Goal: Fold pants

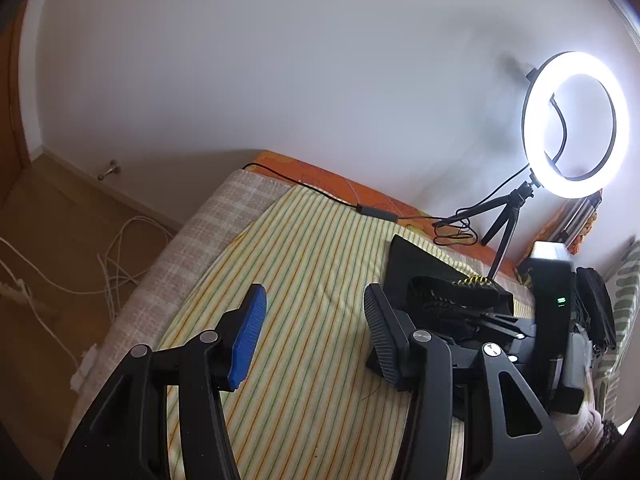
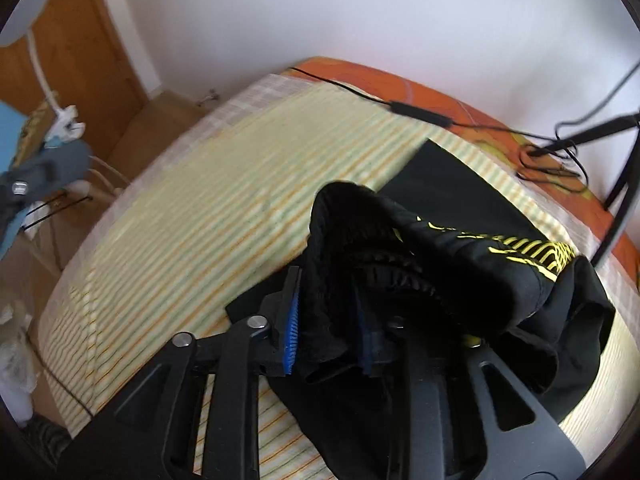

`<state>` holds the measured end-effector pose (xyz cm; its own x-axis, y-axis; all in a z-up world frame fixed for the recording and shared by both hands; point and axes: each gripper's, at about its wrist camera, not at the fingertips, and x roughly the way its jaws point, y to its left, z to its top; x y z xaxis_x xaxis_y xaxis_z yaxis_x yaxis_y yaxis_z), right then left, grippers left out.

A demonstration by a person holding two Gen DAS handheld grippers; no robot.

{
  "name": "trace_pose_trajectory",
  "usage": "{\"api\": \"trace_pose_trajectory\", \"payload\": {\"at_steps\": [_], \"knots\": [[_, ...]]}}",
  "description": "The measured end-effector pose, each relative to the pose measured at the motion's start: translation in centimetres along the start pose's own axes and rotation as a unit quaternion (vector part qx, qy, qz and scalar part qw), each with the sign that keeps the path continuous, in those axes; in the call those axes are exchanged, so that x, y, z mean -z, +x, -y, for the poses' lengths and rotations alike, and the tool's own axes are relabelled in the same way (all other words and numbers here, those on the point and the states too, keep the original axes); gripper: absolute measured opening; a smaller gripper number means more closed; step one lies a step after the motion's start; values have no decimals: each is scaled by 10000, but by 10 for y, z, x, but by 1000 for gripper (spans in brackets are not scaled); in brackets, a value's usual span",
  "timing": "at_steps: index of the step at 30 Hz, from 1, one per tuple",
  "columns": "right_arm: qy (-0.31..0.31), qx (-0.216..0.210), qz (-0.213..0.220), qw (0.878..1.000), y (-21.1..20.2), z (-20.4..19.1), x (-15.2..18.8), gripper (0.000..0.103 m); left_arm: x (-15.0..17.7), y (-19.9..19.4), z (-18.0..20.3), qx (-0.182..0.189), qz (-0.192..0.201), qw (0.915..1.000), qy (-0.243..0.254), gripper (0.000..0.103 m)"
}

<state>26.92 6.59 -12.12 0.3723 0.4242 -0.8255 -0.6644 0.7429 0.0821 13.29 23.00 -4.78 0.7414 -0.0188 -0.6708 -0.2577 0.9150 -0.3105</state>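
Pinching black pants (image 2: 400,240), yellow print unreadable: right tongs (image 2: 330,332); left tongs (image 1: 316,328) spread.

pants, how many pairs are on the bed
1: one pair of black pants with yellow print, bunched on the striped sheet toward the bed's right side, its waistband clamped in the right gripper. The left gripper is open and holds nothing. More may lie out of frame.

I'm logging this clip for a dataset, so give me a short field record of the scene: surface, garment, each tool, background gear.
surface: striped sheet on a bed
garment: black pants with yellow print, bunched and partly lifted
left tool: open, holding nothing
right tool: shut on the pants
background gear: lit ring light on a small tripod
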Motion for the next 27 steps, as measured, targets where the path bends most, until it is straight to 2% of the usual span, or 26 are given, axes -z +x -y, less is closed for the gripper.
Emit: {"api": "trace_pose_trajectory", "payload": {"at_steps": [2, 4, 7, 11, 13, 15, 16, 18, 21, 24, 25, 27], "knots": [[41, -252, 134, 9996, -11, 4, -1, 52, 0, 1, 3, 13, -10, 10000, 19, 50], [324, -771, 379, 9958, -33, 19, 2, 58, 1, 3, 7, 29, -13, 10000, 61, 50], [699, -1287, 664, 9870, -65, 45, 11, 59, 3, 6, 19, 132, -35, 9997, 199, 50], [894, -995, 918, 9868, -93, 81, 29, 59, 11, 20, 47, 508, -248, 9966, 594, 50], [1027, -676, 768, 9894, -93, 102, 38, 57, 17, 30, 65, 541, -375, 9935, 930, 50], [1144, -388, 473, 9916, -83, 119, 44, 46, 23, 40, 79, 457, -465, 9900, 1255, 50], [1148, -329, 284, 9924, -75, 126, 49, 40, 24, 45, 83, 440, -509, 9885, 1356, 50], [1049, -296, -14, 9940, -61, 131, 53, 38, 29, 58, 90, 477, -681, 9847, 1530, 50], [1139, -640, -230, 9912, -48, 136, 56, 38, 35, 73, 97, 394, -810, 9773, 1915, 50], [1578, -925, -211, 9829, -46, 147, 50, 50, 41, 89, 101, 160, -892, 9708, 2219, 55], [1721, -924, -199, 9805, -45, 152, 46, 58, 42, 92, 99, 149, -937, 9705, 2217, 55], [1857, -931, -189, 9780, -42, 157, 40, 59, 42, 99, 92, 242, -1020, 9732, 2046, 55]]}}
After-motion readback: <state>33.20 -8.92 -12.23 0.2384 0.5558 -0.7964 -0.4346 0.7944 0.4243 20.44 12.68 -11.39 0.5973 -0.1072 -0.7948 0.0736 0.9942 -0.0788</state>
